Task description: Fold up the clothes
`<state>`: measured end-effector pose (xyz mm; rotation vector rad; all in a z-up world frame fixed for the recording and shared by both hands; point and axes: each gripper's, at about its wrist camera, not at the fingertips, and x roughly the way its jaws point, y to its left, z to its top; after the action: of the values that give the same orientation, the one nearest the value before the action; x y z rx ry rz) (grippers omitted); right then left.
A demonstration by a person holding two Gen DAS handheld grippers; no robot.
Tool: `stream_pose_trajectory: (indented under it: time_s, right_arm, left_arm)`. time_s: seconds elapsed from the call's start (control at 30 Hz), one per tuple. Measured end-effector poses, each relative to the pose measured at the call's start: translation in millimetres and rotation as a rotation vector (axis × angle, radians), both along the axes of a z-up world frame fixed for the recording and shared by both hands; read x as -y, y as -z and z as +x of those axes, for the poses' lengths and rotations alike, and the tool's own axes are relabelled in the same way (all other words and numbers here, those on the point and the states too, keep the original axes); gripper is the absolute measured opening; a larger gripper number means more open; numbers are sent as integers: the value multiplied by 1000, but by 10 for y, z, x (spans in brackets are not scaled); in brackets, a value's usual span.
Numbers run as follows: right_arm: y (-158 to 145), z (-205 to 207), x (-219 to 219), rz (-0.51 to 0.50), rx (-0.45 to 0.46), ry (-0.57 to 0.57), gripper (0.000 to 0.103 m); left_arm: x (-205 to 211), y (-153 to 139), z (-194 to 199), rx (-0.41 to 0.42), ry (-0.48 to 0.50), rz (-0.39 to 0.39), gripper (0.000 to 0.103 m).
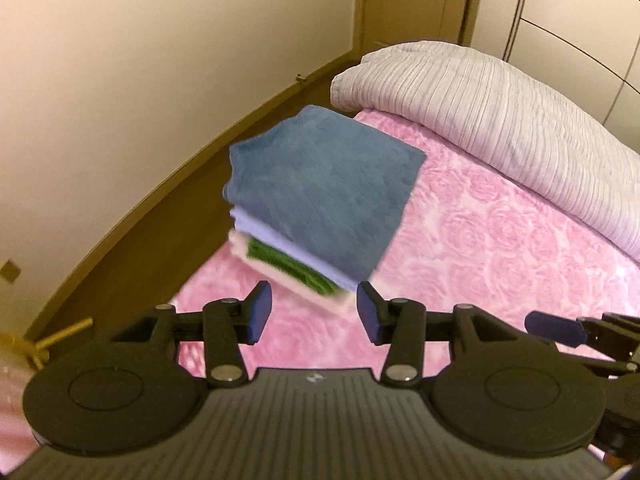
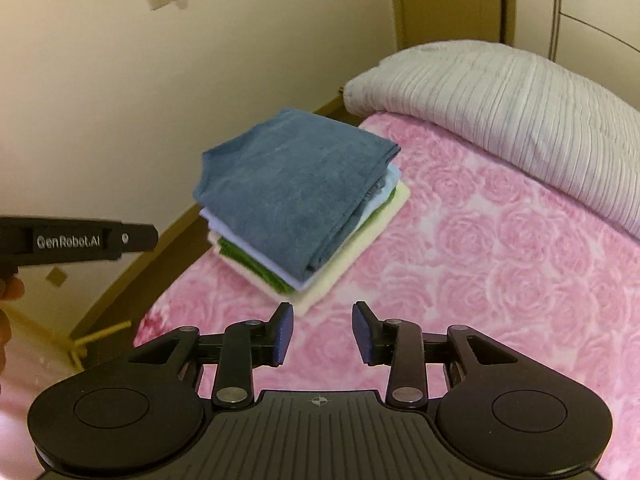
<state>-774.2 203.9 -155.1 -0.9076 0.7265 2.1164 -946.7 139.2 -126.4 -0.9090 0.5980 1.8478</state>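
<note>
A stack of folded clothes (image 1: 320,196) lies near the corner of a pink rose-patterned bed (image 1: 500,248). A dark blue piece is on top, with light blue, green and cream pieces under it. The stack also shows in the right wrist view (image 2: 296,192). My left gripper (image 1: 314,312) is open and empty, just short of the stack's near corner. My right gripper (image 2: 322,334) is open and empty, also just short of the stack. The right gripper's finger shows at the right edge of the left wrist view (image 1: 556,328). The left gripper's body (image 2: 80,242) shows at the left in the right wrist view.
A rolled white striped quilt (image 1: 500,120) lies along the far side of the bed, also in the right wrist view (image 2: 520,120). A beige wall (image 1: 120,100) and brown floor strip (image 1: 160,216) run left of the bed. A wooden door (image 1: 416,0) stands behind.
</note>
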Motion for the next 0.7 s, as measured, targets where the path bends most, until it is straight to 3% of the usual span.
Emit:
stream_pose_trajectory:
  time_s: [0.2,0.3,0.37,0.7]
  right_arm:
    - [-122,594,188,3,-10,-97,40]
    - [-146,814,288,-7,-5,-133,42]
    - [-172,920,352,3,2,-147,43]
    - [-338,1081,518,42,6,-134,55]
  left_arm:
    - [420,-169,731,-19,-103,7,47]
    - [600,-215,1021,-40,-134,19,56]
    - [688,-243,1151,-53,-143,16,57]
    - [915,-272,1260,-55,-138,37,57]
